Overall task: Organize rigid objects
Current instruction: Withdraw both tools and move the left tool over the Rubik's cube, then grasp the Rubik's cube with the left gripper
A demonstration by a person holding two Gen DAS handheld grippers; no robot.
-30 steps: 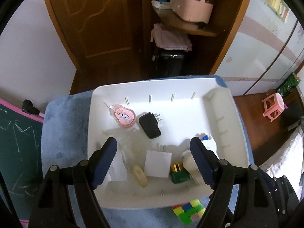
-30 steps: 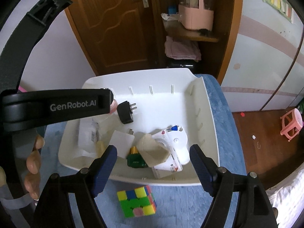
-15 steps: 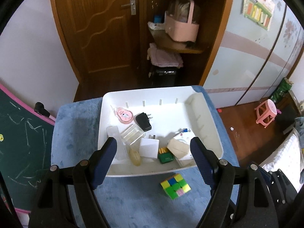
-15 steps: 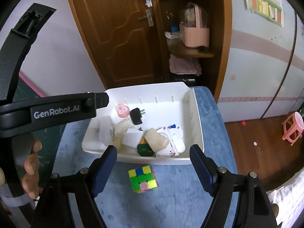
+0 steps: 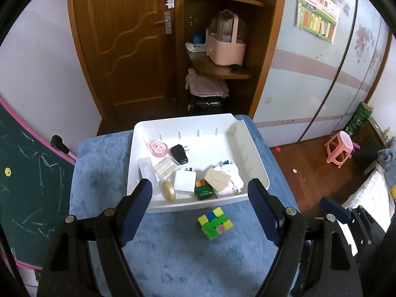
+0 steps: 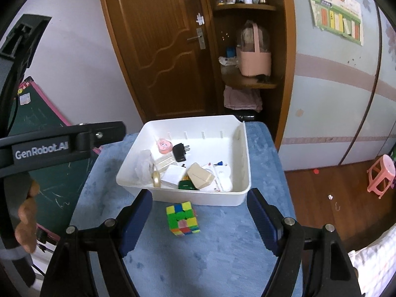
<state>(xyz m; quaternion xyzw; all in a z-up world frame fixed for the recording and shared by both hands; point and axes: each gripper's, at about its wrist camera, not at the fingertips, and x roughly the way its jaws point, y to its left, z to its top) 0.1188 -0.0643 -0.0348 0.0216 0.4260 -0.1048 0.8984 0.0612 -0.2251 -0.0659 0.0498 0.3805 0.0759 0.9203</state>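
Note:
A white plastic bin (image 5: 255, 158) (image 6: 243, 153) stands on a blue fuzzy mat (image 5: 173, 252) (image 6: 210, 255). In it lie a pink round case (image 5: 158, 147), a black plug adapter (image 5: 178, 154), a clear box (image 5: 166, 168), a white charger (image 5: 184, 182), a gold oval (image 5: 168, 190), a green box (image 5: 203, 191) and a beige box (image 5: 217, 179). A colourful puzzle cube (image 5: 214, 222) (image 6: 182, 218) sits on the mat just in front of the bin. My left gripper (image 5: 199, 212) is open and empty, above the mat. My right gripper (image 6: 199, 220) is open and empty, with the cube between its fingers in view.
A wooden door (image 5: 128, 49) and corner shelves with a pink basket (image 5: 226, 47) stand behind. A green chalkboard (image 5: 27, 185) is at the left. A pink stool (image 5: 339, 148) stands on the wooden floor at the right. The left gripper's arm (image 6: 61, 146) crosses the right view.
Both grippers have pulled back and up from the bin, so the bin looks smaller and the cube is fully in view. Both stay open and empty.

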